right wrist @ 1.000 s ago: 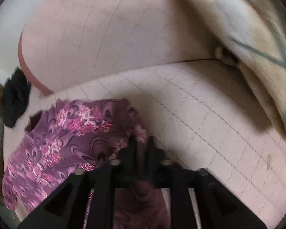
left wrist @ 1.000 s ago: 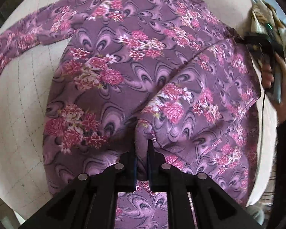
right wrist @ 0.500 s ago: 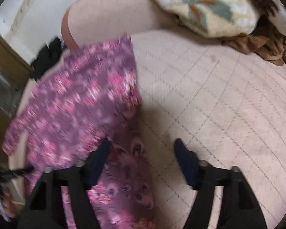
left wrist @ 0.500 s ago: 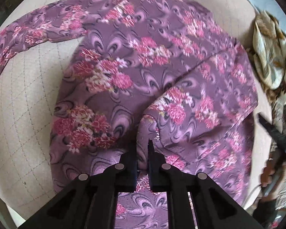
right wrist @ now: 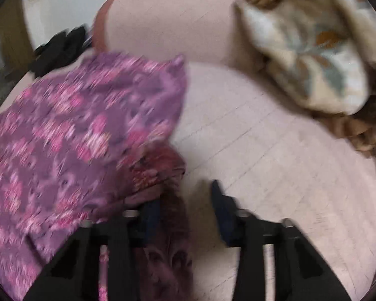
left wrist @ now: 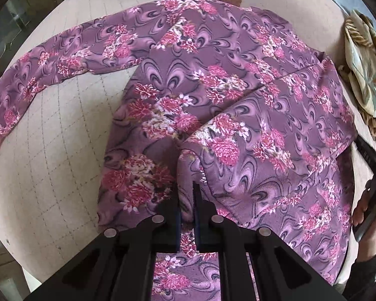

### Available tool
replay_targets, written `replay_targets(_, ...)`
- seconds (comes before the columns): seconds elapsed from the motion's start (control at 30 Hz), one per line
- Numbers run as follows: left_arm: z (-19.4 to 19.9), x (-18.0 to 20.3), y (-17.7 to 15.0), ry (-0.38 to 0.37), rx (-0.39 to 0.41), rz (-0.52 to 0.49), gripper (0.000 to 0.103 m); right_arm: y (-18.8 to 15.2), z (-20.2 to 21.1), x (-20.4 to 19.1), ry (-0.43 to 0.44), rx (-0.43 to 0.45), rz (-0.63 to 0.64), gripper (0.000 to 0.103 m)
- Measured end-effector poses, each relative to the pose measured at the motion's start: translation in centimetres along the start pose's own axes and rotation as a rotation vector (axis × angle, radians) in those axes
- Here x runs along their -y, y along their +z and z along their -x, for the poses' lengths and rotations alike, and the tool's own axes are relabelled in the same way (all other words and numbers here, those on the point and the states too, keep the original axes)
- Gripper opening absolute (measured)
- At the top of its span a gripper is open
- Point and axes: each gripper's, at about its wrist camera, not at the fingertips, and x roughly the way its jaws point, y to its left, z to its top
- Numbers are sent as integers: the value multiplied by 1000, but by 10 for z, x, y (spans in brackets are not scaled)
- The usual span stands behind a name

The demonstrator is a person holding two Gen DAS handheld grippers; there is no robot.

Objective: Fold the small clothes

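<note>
A purple floral long-sleeved top lies spread on a pale quilted cushion. Its right part is folded over the body and its left sleeve stretches out to the left. My left gripper is shut on a fold of the top near its lower hem. My right gripper is open and empty, over the top's right edge, with its right finger over bare cushion. The right gripper also shows at the right edge of the left wrist view.
A beige patterned pillow and brown cloth lie at the back right of the cushion. The sofa's pink backrest rises behind. Dark clothing lies at the back left.
My right gripper has let go of the top's right side, opened and drawn back to the right. My left gripper has stayed shut on the fold and pulled back slightly.
</note>
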Motion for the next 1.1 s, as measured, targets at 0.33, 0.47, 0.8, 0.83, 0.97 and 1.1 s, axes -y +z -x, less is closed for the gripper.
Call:
replay_targets(0.33,-6,-5,1,-5,-20,23,7,14,-11,14,148,-80,-33,30)
replay_targets(0.47,-11,-8,3,-11,-38,30,7,33,-32,14,133,-103,-2,27)
replay_targets(0.8,-7,-2,2,1,-44,4,8,4,-16,21,-17,-26,61,63)
replay_targets(0.83,-7,-1,1,4,-43,3,8,4,-14,21,-33,-8,69,63)
replay_targets(0.97,-9,2,0,12,-44,2,9,9,-10,22,-4,1,82,55)
replay_targets(1.1,-9,0,0,4,-46,7,10,7,-19,18,52,-25,69,6)
